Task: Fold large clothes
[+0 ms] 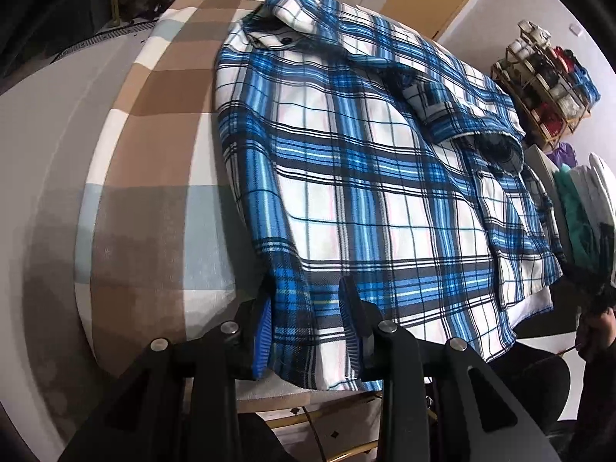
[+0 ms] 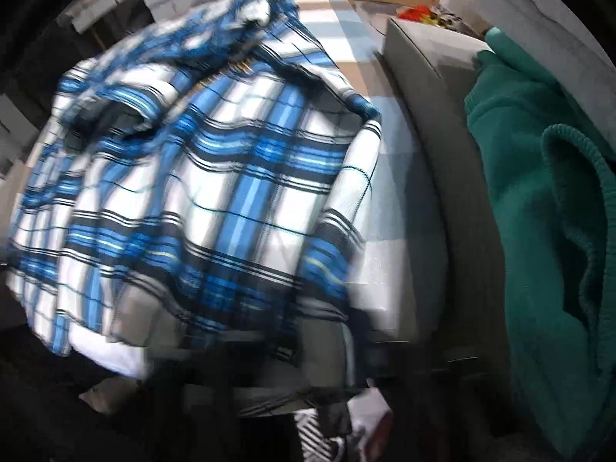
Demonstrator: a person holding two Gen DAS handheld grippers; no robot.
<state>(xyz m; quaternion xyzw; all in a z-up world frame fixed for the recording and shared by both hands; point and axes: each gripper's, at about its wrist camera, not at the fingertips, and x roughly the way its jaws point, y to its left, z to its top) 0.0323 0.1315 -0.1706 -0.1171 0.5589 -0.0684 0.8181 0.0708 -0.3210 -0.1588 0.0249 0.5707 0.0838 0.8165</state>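
The plaid shirt [image 1: 369,177] lies spread on the worktop [image 1: 154,177], which is covered with a brown, white and pale blue checked cloth. The left gripper [image 1: 308,331] is at the hem of the shirt, at its left corner, and the jaws are open with the folded side edge of the fabric between them, not yet pinched as far as I can see. From these jaws the shirt runs straight away, its long axis going from the hem to the collar [image 1: 292,11] at the far end. One sleeve [image 1: 462,115] is already laid across the body of the shirt.

In the right wrist view the picture is blurred and the right gripper is not visible, so I cannot tell the state of its jaws; the shirt [image 2: 200,177] hangs over the near edge of the worktop there. I judge that the left gripper is the nearer one for lifting the hem toward the collar.

Right of the shirt are a grey sofa [image 2: 431,177] with a green garment [image 2: 539,231], and a shelf rack [image 1: 539,77] by the wall
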